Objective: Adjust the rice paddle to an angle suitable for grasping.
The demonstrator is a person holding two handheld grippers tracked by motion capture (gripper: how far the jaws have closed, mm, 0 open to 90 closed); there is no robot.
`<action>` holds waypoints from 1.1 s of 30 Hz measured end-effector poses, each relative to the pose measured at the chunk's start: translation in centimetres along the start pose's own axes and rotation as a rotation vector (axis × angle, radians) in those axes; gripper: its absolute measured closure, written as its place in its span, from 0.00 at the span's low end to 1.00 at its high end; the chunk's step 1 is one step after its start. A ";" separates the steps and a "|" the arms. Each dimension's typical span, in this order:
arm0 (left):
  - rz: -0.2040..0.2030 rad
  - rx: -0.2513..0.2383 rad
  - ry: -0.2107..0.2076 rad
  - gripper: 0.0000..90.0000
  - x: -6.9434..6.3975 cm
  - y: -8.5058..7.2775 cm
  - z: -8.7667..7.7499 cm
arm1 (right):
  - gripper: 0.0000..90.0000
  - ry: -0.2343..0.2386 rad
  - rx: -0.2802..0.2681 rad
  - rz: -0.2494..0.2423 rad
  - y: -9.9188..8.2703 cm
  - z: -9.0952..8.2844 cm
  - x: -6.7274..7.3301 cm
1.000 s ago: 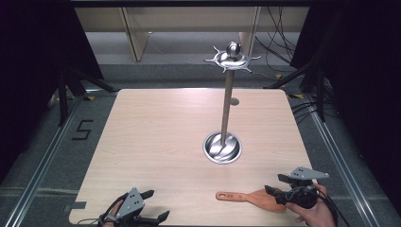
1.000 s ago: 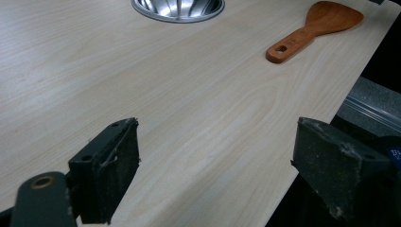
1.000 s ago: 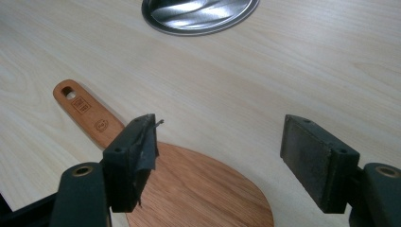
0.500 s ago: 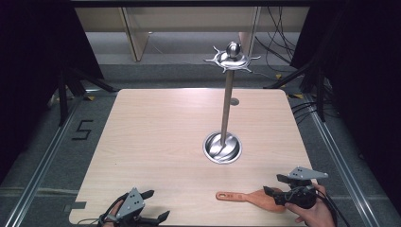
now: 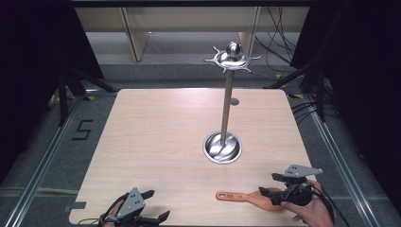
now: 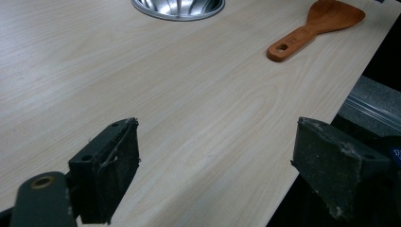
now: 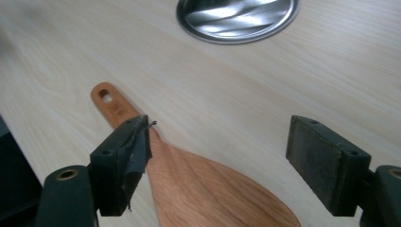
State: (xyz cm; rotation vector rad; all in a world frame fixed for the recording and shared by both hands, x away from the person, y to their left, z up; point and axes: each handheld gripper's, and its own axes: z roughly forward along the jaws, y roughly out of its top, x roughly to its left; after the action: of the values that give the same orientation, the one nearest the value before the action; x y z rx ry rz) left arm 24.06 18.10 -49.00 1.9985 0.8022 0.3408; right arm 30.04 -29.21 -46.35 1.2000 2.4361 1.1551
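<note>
A wooden spatula (image 5: 243, 197) lies flat near the table's front right edge, its handle pointing left. My right gripper (image 5: 278, 193), held in a hand, hovers at the blade end. In the right gripper view the blade (image 7: 203, 189) lies under and between the wide jaws (image 7: 227, 161), with neither pad pressing on it. These jaws have just been opening. My left gripper (image 5: 157, 205) rests at the front left edge, and its jaws (image 6: 217, 161) stand open over bare wood. A metal stand (image 5: 226, 113) rises from a round base (image 5: 222, 147) to a hooked top (image 5: 231, 59).
The pale wooden table (image 5: 156, 142) has its front edge close beneath both grippers. The stand's base (image 7: 236, 16) sits just beyond the spatula; its tall pole reaches high above the middle right. Dark floor, rails and cables surround the table.
Hardly anything differs: the right hand has shifted very slightly at the spatula's blade, and the spatula lies where it was. The left gripper has kept still.
</note>
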 end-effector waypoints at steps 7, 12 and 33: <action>-0.012 -0.005 -0.005 0.16 0.0 0.0 0.1 | 0.32 0.027 0.063 -0.105 2.0 0.5 1.3; -0.004 -0.003 0.000 0.16 0.1 0.0 0.0 | 0.39 0.034 0.136 -0.223 3.6 2.0 2.7; -0.010 -0.013 -0.002 0.16 -0.1 0.0 0.0 | 0.53 0.097 0.463 -0.481 5.5 7.2 7.1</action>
State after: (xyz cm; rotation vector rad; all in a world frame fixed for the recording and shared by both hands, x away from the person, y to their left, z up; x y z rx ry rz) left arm 23.99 18.09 -48.96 1.9819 0.8065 0.3368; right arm 32.06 -17.89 -46.22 0.5825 2.9346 0.5412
